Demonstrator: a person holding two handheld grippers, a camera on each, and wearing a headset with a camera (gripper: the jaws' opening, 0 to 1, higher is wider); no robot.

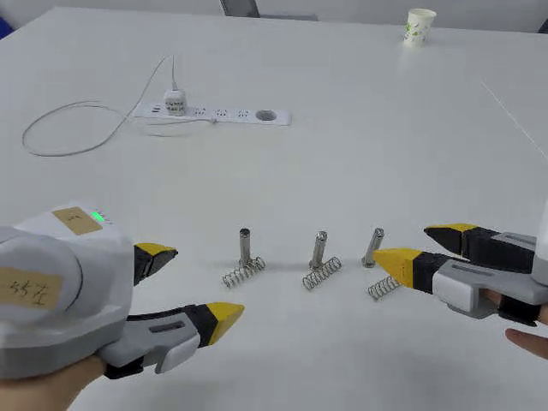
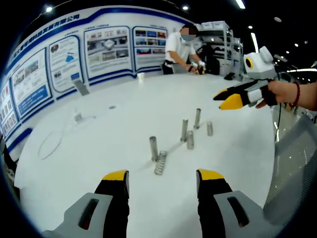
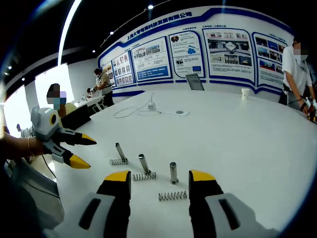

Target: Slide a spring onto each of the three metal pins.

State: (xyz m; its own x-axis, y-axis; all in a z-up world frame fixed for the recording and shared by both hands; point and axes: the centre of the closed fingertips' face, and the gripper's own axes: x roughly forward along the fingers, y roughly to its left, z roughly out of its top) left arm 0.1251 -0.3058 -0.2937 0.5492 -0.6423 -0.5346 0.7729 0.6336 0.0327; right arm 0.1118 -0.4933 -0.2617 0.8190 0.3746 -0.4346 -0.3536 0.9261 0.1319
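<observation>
– Holding anything yet?
– No. Left gripper [image 1: 209,280] has its jaws spread with nothing between them. Right gripper [image 1: 400,241] is the same, jaws apart and empty.
– Parts?
– Three pins stand in a row on the white table [image 1: 360,145], at my 12 o'clock: left pin [image 1: 245,246], middle pin [image 1: 319,248], right pin [image 1: 374,246]. All bare. One spring lies flat by each. Left spring [image 1: 244,272] is at 6 o'clock of its pin, right at its foot. Middle spring [image 1: 322,273] likewise. Right spring [image 1: 384,288] is at 6 o'clock of its pin, slightly apart, just beside my right gripper's nearer tip.
– Grippers versus the row?
– Left at 8 o'clock, right at 3 o'clock. Power strip [image 1: 214,112] far back at 11 o'clock, paper cup [image 1: 419,26] at 1 o'clock.
</observation>
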